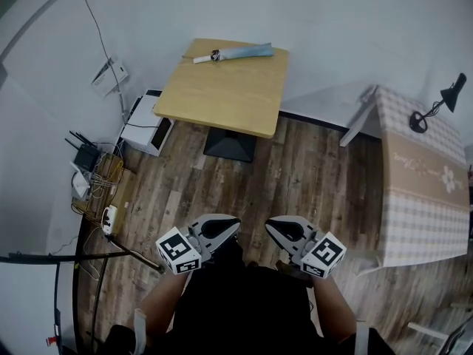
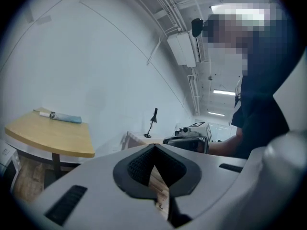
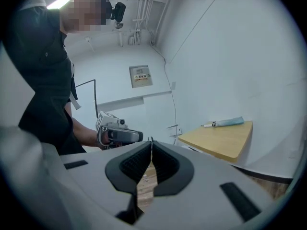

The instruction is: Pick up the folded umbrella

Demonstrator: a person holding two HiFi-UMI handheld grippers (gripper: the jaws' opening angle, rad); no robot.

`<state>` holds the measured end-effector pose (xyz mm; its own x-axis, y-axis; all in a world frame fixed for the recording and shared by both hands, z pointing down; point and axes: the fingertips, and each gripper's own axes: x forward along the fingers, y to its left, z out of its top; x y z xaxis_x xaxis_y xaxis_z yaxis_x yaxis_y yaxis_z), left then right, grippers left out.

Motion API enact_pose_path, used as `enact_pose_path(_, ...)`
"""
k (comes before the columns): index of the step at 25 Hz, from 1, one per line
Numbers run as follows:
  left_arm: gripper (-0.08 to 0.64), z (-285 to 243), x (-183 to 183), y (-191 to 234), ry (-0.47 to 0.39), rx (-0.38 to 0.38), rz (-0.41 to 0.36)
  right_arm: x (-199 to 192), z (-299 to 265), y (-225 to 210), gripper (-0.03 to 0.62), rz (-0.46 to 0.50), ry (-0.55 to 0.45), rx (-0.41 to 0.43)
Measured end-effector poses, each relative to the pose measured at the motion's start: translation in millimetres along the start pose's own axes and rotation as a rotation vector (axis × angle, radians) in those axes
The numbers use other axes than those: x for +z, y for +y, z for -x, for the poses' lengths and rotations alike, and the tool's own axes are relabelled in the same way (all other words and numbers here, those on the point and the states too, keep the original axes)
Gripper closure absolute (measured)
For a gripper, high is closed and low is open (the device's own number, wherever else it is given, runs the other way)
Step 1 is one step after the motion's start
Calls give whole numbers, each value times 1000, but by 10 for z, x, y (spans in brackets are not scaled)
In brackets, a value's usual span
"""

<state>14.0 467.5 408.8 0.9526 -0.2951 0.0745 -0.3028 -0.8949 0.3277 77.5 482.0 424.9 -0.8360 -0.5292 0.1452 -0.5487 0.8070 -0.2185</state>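
Head view: close in we hold the left hand-held gripper (image 1: pixel 230 228) and right hand-held gripper (image 1: pixel 275 228) side by side over the plank floor (image 1: pixel 318 172), both clenched on nothing, and well beyond them the folded umbrella (image 1: pixel 236 52) lies along the far edge of the wooden desk (image 1: pixel 222 98).
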Motion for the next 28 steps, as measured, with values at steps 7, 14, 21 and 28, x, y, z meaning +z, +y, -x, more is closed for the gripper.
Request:
enact_pose_path(7, 551, -122, 409, 690, -29, -44, -23, 381, -525, -529, 572, 28, -8, -46)
enact_pose_path(14, 551, -68, 613, 1417, -38, -87, -17, 686, -1054, -956, 572, 48, -15, -100)
enact_pose_path(21, 551, -163, 545, 1822, -27, -110, 19, 664, -1327, -1193, 572, 39, 20, -131)
enact_pose_path(28, 551, -156, 456, 2124, -8, -125, 44, 621, -1560, -1512, 572, 28, 63, -127)
